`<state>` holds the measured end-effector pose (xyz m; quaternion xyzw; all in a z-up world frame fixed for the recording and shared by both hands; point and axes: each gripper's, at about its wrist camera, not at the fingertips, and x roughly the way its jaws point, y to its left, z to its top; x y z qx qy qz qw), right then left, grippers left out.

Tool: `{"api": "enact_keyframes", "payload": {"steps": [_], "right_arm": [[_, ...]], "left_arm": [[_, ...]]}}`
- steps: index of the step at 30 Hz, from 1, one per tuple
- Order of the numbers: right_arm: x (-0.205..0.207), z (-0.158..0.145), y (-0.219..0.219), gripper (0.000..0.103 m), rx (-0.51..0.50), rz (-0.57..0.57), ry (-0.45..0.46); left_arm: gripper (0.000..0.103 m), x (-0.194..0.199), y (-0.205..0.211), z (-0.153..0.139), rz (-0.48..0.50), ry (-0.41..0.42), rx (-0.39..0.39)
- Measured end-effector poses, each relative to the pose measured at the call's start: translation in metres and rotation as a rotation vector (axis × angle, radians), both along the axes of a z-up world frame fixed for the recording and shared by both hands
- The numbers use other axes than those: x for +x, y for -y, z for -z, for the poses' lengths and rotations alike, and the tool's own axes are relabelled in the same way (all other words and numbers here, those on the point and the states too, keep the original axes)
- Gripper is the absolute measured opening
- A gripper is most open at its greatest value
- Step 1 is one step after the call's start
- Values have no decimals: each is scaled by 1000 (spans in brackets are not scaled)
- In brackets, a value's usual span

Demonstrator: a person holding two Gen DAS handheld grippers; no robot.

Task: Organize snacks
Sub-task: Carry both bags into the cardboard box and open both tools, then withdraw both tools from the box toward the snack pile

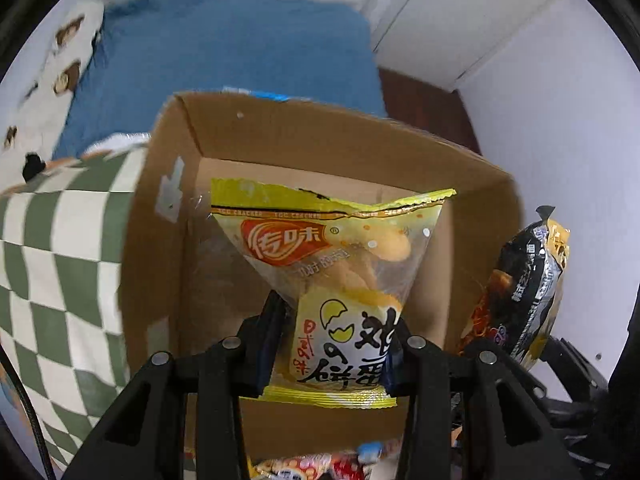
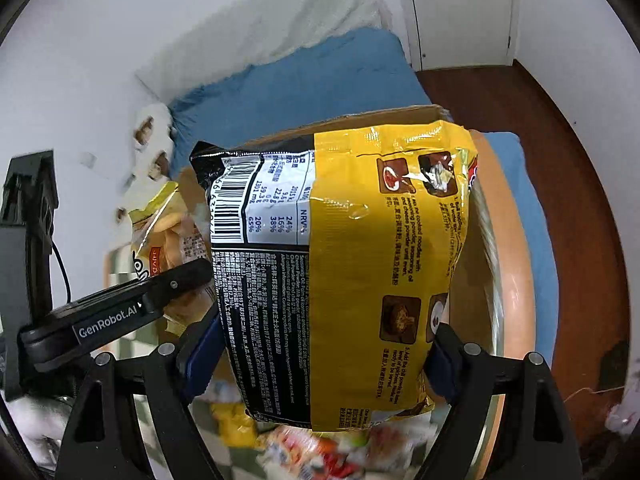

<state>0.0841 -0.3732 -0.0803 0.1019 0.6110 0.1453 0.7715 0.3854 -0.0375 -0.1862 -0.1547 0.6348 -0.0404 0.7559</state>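
The egg cracker packet stands upright between the left gripper's fingers, pinched at its lower half, with its crimped yellow top edge rising above them. It hangs over the open cardboard box, in front of the box's inner wall. The instant noodle packet sits between the right gripper's fingers, which are spread wide around it and press on both its sides; its printed back with barcode faces the camera. From the left wrist, this noodle packet hangs just right of the box. Below both grippers lie more snack packets, blurred. A green checkered cloth lies left of the box, with a blue bed behind.
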Motion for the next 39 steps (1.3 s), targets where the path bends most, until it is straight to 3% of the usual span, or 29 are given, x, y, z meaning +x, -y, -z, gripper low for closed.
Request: {"api": "enact_keyframes", "payload": {"steps": [3, 8, 13, 16, 17, 18, 19, 20, 25, 28, 32, 33, 37, 39], "right_arm": [[27, 28, -7, 87, -32, -13, -50], [70, 78, -32, 87, -87, -35, -109], [100, 110, -49, 87, -117, -47, -143], [102, 114, -59, 87, -115, -59, -165], [113, 124, -59, 88, -121, -68, -183], [123, 131, -60, 89, -143, -84, -200], [129, 138, -59, 93, -159, -91, -200], [130, 138, -60, 94, -169, -96, -190], [121, 135, -59, 96, -181, -103, -179], [116, 131, -54, 96, -188, -101, -172], [105, 118, -30, 96, -191, -85, -150], [97, 111, -24, 96, -191, -73, -135], [65, 89, -14, 96, -207, -46, -49], [47, 74, -9, 96, -213, -40, -11]], "left_arm": [[37, 23, 2, 16, 7, -43, 4], [37, 15, 2, 31, 6, -96, 17], [38, -12, 4, 35, 13, -128, 26], [41, -47, 5, 38, 23, -134, 30], [54, -57, 5, 37, 23, -132, 35], [76, -65, 5, 38, 21, -134, 38], [85, -75, 5, 37, 19, -135, 36], [89, -91, 5, 35, 17, -126, 34], [89, -142, 9, 16, 33, -71, 66], [89, -194, 14, -5, 30, -28, 72], [89, -257, 19, -28, 33, 46, 137], [89, -281, 20, -37, 34, 74, 146], [89, -306, 45, -58, 25, 165, 187], [89, -354, 52, -79, 26, 212, 221]]}}
